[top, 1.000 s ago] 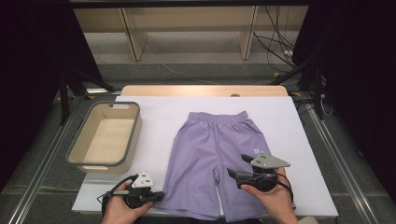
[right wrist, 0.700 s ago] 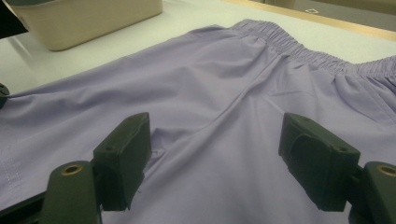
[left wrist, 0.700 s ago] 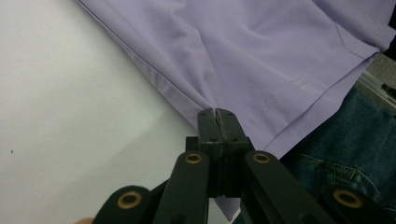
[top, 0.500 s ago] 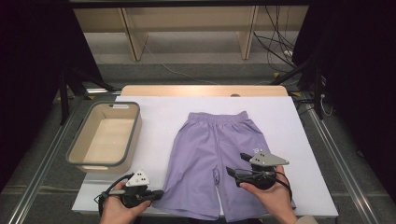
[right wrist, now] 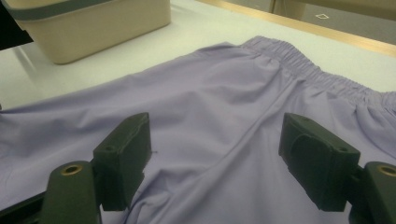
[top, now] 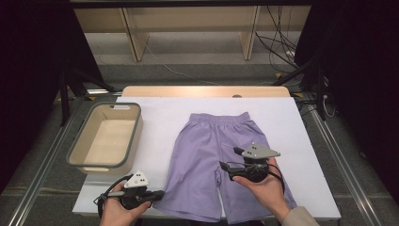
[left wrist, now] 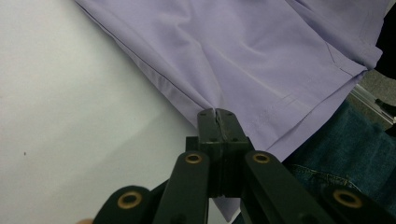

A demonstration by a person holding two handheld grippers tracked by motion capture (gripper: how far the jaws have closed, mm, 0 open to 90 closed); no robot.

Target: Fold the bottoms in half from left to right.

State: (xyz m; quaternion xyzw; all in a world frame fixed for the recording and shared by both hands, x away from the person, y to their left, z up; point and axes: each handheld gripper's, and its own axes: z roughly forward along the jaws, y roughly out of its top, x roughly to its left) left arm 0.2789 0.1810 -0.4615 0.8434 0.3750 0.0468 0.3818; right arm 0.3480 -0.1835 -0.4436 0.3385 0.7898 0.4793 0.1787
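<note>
Lilac shorts (top: pixel 207 146) lie flat on the white table (top: pixel 160 117), waistband at the far side. My left gripper (top: pixel 159 193) rests at the table's near edge, shut on the outer side edge of the shorts' left leg. The left gripper view shows the fabric (left wrist: pixel 261 56) puckering into the closed tips of the left gripper (left wrist: pixel 218 116). My right gripper (top: pixel 225 169) hovers over the right leg near the crotch and points left. In the right gripper view its jaws stand wide apart above the cloth (right wrist: pixel 215 107), with nothing between them on the right gripper (right wrist: pixel 217 154).
A beige bin with a grey rim (top: pixel 136 136), with nothing inside, stands on the table's left side; it also shows as the bin (right wrist: pixel 93 23) in the right gripper view. A wooden strip (top: pixel 202 91) runs along the far table edge. Cables lie on the floor beyond.
My right gripper has shifted a little to the left and farther from the near edge over the shorts. The left gripper has stayed put.
</note>
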